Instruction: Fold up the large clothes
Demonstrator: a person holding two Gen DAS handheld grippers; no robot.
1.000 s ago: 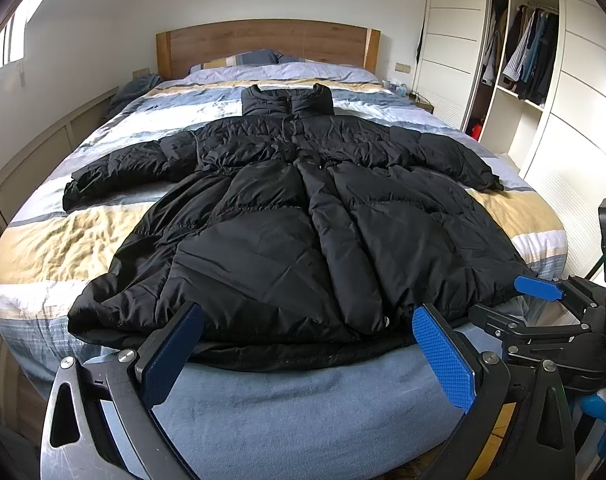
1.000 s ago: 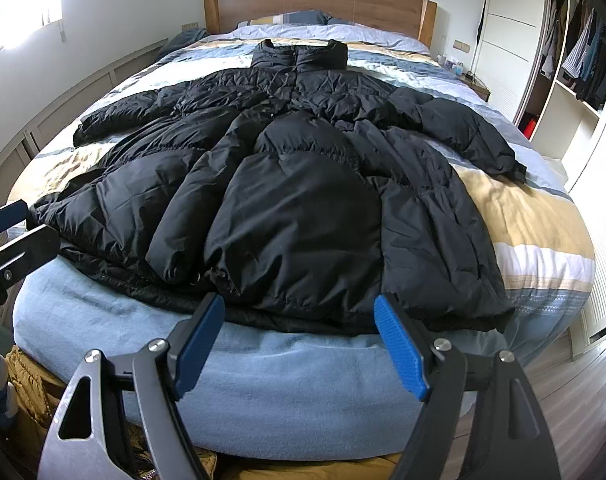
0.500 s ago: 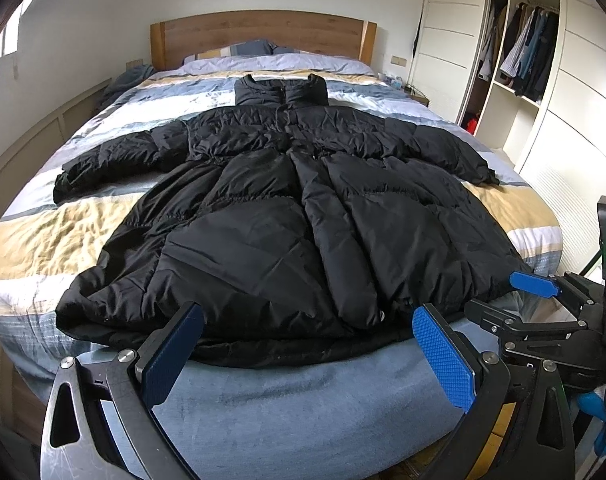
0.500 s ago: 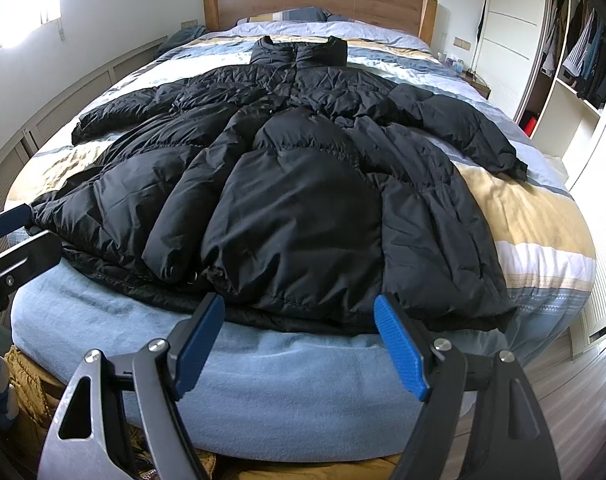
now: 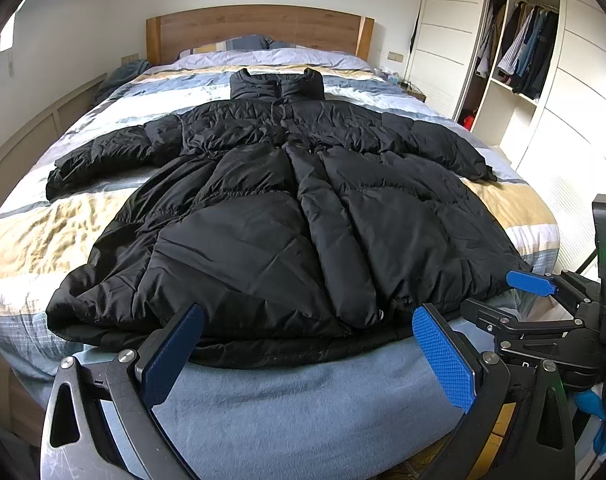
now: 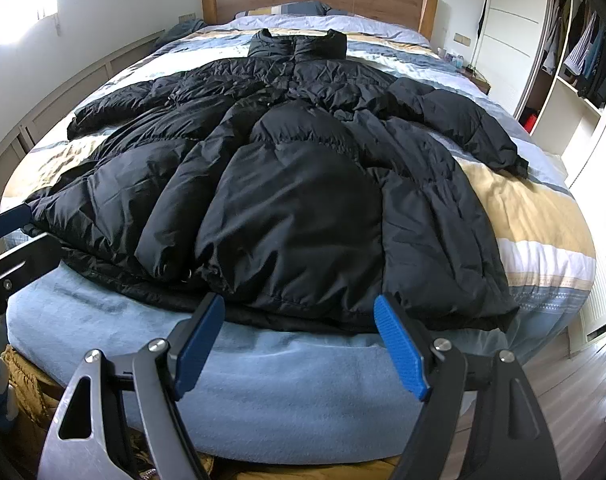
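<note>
**Coat's laid out, nothing grabbed yet**

Compared with a second ago, both cameras have eased back and up a touch, so more of the bed shows around the coat; the coat itself hasn't budged.

Black puffer coat (image 5: 287, 216) lies flat, front up, filling the middle of both views: collar at the top centre near the pillows, sleeves spread out to the left and right edges, hem along the bottom just past the fingertips. It sits on the striped duvet of the bed (image 5: 35, 236), with a plain blue blanket (image 5: 303, 404) at the foot.

Left hand-held gripper (image 5: 307, 356) is spread wide with nothing between its blue pads, hovering short of the hem. Right hand-held gripper (image 6: 299, 346) is the same: wide open, empty, just shy of the hem on its side.

My read: this is the very start, lining up before the first fold. Next move probably wants each gripper to go to a sleeve or a side edge and bring it over the middle. Puffy filling will likely spring back, so a deep pinch seems wise.

Open wardrobe (image 5: 523, 52) sits upper right.
</note>
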